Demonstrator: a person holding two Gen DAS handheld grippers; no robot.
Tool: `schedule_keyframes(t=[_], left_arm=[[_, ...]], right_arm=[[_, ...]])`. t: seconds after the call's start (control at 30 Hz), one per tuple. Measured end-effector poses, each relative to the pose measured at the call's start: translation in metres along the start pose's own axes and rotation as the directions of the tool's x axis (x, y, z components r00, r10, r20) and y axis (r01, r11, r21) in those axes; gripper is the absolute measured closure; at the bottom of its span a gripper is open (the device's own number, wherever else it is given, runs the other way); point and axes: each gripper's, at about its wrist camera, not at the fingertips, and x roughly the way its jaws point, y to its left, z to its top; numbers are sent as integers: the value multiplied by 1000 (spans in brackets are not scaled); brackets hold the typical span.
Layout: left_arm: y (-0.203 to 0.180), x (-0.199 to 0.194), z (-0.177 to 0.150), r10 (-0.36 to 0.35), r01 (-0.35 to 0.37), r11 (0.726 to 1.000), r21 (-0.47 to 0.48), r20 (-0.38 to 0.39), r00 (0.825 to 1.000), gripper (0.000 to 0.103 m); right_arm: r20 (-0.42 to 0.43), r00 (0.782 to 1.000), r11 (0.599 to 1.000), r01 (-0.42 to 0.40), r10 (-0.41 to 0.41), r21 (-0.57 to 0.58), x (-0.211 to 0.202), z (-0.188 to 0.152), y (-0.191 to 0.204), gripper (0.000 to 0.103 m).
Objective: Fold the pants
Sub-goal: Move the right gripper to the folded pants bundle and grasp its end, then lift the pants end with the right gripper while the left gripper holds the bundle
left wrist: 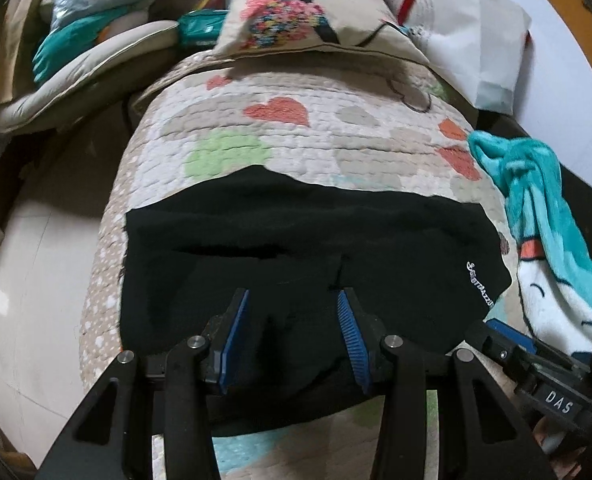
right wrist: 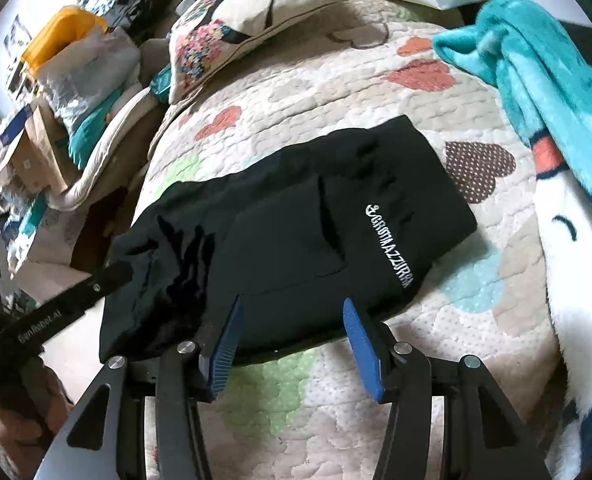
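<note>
The black pants lie folded in a compact bundle on the quilted heart-print bedspread; white lettering runs along their right edge. They also show in the right wrist view. My left gripper is open, its blue pads just above the near part of the pants, holding nothing. My right gripper is open at the near edge of the pants, empty. The left gripper's body shows at the pants' left side in the right wrist view. The right gripper's body shows at lower right in the left wrist view.
A teal and white fleece blanket lies on the bed's right side. A flower-print pillow and a white pillow lie at the head. Bags, boxes and a cushion crowd the floor at left. The bed's left edge drops to pale floor.
</note>
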Motion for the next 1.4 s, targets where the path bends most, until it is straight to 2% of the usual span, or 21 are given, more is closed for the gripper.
schedule_keyframes(t=[0.2,0.3,0.37,0.43,0.5,0.57,0.7,0.77,0.87,0.9,1.0,1.1,1.2,1.33,1.4], left_arm=[[-9,10,1,-23,23,999,26,-19,1000,59],[-4,8,4,-47,47,998,51,1,999,59],[-3,9,8,-58,59,997,54,-19,998,59],[-4,7,15,-104,105,993,50,-30,994,59],[-14,7,25,-116,118,990,80,-32,993,59],[-33,12,37,-129,134,981,143,-47,991,59],[-81,40,69,-110,130,951,280,-84,990,59],[-107,57,82,-100,127,934,333,-98,990,59],[-135,84,98,-150,197,917,347,-157,976,59],[-142,92,102,-168,220,915,340,-176,970,59],[-161,116,111,-191,258,908,330,-220,956,59],[-177,138,113,-182,271,896,353,-264,947,59],[-190,157,109,-183,306,875,376,-329,926,59],[-203,171,107,-163,314,852,419,-358,919,54],[-209,178,103,-131,308,839,449,-382,915,52]], right_arm=[[-13,999,997,-37,38,71,0,3,-14,45],[-3,999,985,-42,43,165,-4,4,-33,45],[19,999,969,-44,41,243,-9,5,-48,43],[38,998,938,-59,49,342,-11,4,-66,38],[43,997,899,-72,59,432,-9,1,-80,37],[44,998,884,-66,52,463,-5,0,-86,37],[73,997,907,-42,13,420,-1,7,-77,37],[95,995,926,1,-40,378,1,12,-72,37],[115,985,932,81,-129,353,5,15,-74,37],[114,984,932,88,-136,352,8,15,-76,37],[102,986,930,88,-132,358,16,14,-80,37],[95,988,937,82,-121,339,23,14,-74,37],[98,987,947,89,-125,307,30,16,-66,37],[106,986,948,91,-128,305,36,19,-65,33],[106,987,944,82,-121,319,37,20,-67,32]])
